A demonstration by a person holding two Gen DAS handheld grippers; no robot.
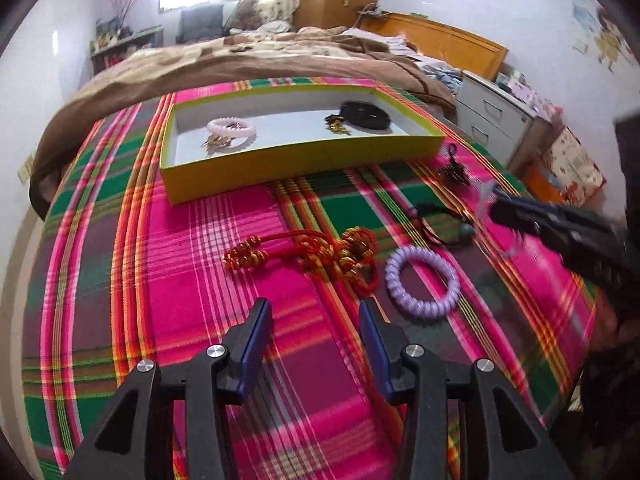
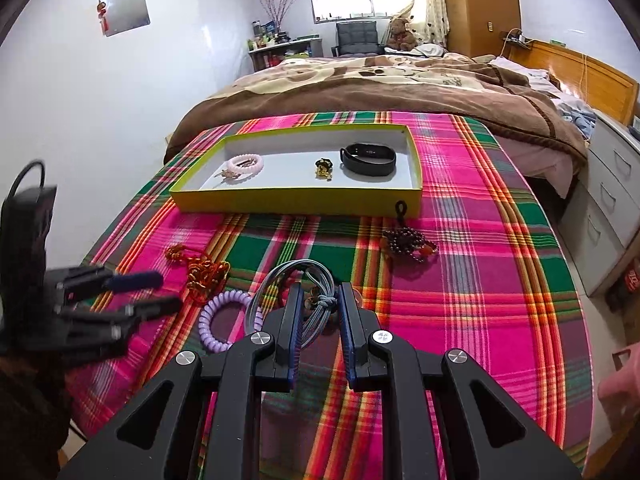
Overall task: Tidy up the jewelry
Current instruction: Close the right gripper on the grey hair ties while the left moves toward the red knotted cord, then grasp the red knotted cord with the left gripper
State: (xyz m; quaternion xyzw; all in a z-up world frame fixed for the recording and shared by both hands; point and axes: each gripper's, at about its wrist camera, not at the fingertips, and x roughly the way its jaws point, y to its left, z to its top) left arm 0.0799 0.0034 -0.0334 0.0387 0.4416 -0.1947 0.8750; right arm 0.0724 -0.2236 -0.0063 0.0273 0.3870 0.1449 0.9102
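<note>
Jewelry lies on a pink, green and orange plaid cloth [image 2: 460, 280] in 2 groups. The yellow-green shallow cardboard tray [image 2: 296, 200] at the far side contains a pink beaded bracelet [image 2: 245, 165], a small gold charm [image 2: 324, 169] and a black band [image 2: 368, 159]. Near the tray's right corner rests a dark red bead string [image 2: 408, 242]. On the near cloth lie a red-and-gold knotted cord tassel [image 1: 316, 254] and, to its right, a lilac spiral plastic bracelet [image 1: 422, 282]. The right gripper [image 2: 318, 300] grasps a grey-blue looped cord [image 2: 308, 304] between its pads. The left gripper [image 1: 316, 312] is released, jaws wide, above bare cloth near the tassel.
</note>
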